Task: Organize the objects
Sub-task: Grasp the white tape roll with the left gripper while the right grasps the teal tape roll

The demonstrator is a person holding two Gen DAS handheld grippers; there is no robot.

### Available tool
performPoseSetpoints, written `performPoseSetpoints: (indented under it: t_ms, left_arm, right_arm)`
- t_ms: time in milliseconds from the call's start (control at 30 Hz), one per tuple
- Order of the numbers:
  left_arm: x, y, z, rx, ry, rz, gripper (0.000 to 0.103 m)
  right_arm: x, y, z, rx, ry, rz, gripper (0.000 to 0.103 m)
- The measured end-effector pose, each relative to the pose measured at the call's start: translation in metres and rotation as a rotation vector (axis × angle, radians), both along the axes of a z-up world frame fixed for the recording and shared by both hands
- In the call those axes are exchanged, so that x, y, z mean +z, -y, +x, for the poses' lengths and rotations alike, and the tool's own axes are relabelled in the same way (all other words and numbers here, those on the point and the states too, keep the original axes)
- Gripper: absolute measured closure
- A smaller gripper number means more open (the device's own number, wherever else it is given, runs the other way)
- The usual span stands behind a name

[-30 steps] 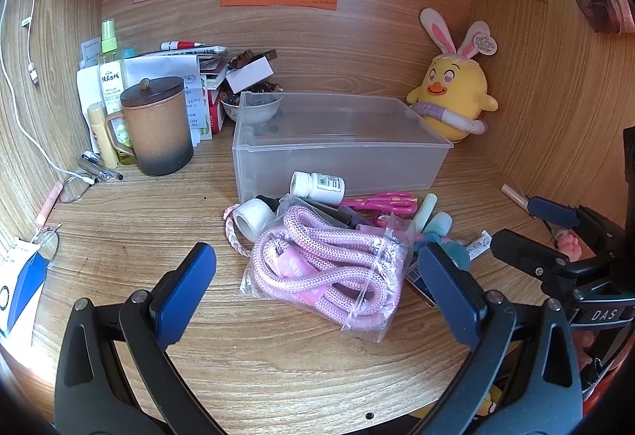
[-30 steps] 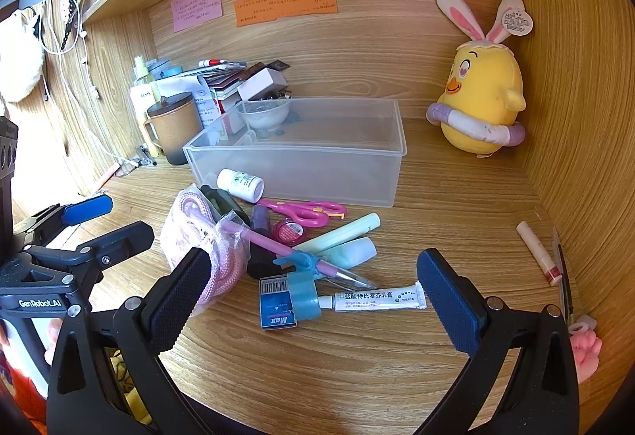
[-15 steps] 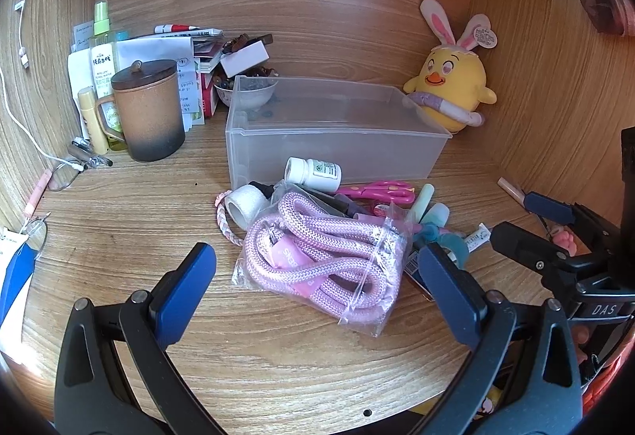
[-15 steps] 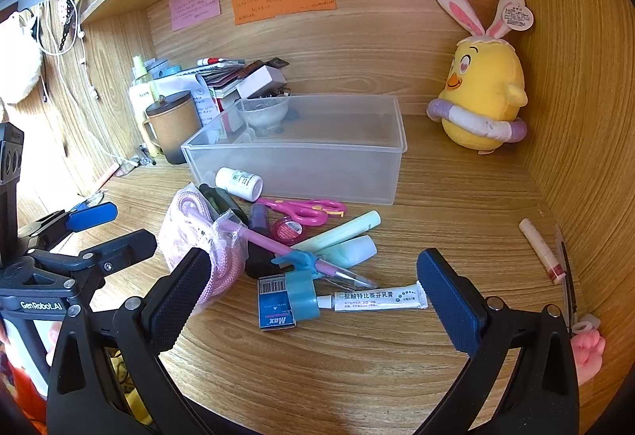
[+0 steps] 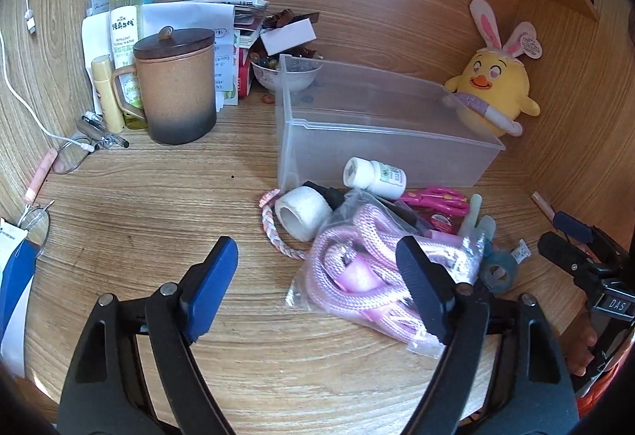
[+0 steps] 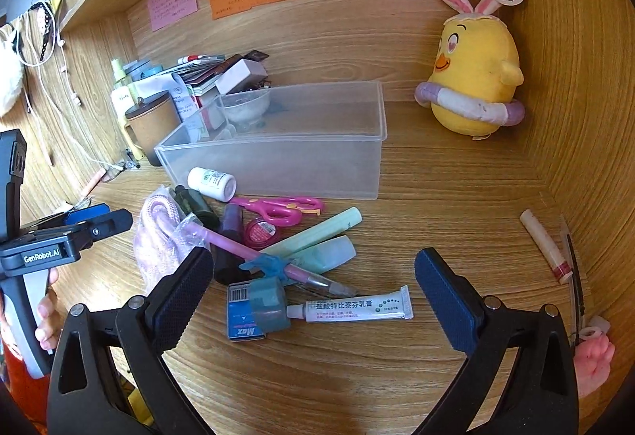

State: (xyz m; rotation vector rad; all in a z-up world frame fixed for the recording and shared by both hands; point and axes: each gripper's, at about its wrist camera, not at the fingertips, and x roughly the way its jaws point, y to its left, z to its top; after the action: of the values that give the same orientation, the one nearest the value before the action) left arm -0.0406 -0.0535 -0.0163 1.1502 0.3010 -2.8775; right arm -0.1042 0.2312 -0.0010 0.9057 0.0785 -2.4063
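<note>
A heap of small things lies at centre frame on the wooden desk (image 5: 158,197), just in front of the clear plastic bin (image 5: 381,129). In the left wrist view, a bagged pink rope (image 5: 369,276) sits lower right of centre, with a white tape roll (image 5: 303,212) touching its upper left edge and a white pill bottle (image 5: 375,177) just above, against the bin's front wall. Pink scissors (image 6: 281,208), a green tube (image 6: 317,232) and an ointment tube (image 6: 357,310) spread across the middle of the right wrist view.

The left gripper (image 5: 315,276) hangs with jaws wide apart, its right finger over the rope bag. The right gripper (image 6: 309,288) is likewise spread, holding nothing, above the ointment tube.

At upper left stands a lidded brown mug (image 5: 174,85); at upper right, a yellow chick plush (image 5: 496,85).
</note>
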Motion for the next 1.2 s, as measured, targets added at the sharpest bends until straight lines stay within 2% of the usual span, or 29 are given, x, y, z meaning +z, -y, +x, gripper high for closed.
performPoseSetpoints:
  t_ms: [67, 200, 300, 400, 533, 767, 967, 1067, 1200]
  left_arm:
    - [-0.001, 0.011, -0.008, 0.018, 0.011, 0.004, 0.026]
    - [-0.007, 0.03, -0.026, 0.044, 0.051, 0.016, 0.039]
    - [-0.016, 0.034, -0.038, 0.02, 0.096, 0.028, 0.05]
    - [-0.02, 0.029, -0.043, -0.023, 0.111, 0.048, 0.052]
    - [-0.019, 0.02, -0.047, -0.054, 0.109, 0.008, 0.052]
    - [-0.027, 0.018, -0.058, -0.111, 0.152, 0.019, 0.052]
    - [-0.03, 0.013, -0.064, -0.119, 0.148, 0.011, 0.052]
    - [-0.029, 0.012, -0.064, -0.135, 0.14, 0.023, 0.061]
    - [-0.027, 0.01, -0.061, -0.136, 0.121, -0.013, 0.062]
  right_arm:
    - [-0.001, 0.0, -0.009, -0.004, 0.013, 0.006, 0.011]
    - [-0.005, 0.002, -0.025, -0.001, 0.051, 0.007, 0.022]
    - [-0.009, 0.007, -0.036, 0.003, 0.077, 0.021, 0.03]
    - [-0.015, 0.013, -0.044, 0.016, 0.113, 0.039, 0.039]
    - [-0.021, 0.022, -0.049, 0.034, 0.143, 0.068, 0.043]
    - [-0.02, 0.011, -0.035, 0.064, 0.18, 0.05, 0.044]
    - [-0.017, 0.013, -0.007, 0.077, 0.144, 0.081, 0.044]
    - [-0.013, 0.014, 0.0, 0.091, 0.128, 0.077, 0.044]
    - [-0.01, 0.02, 0.009, 0.119, 0.105, 0.078, 0.045]
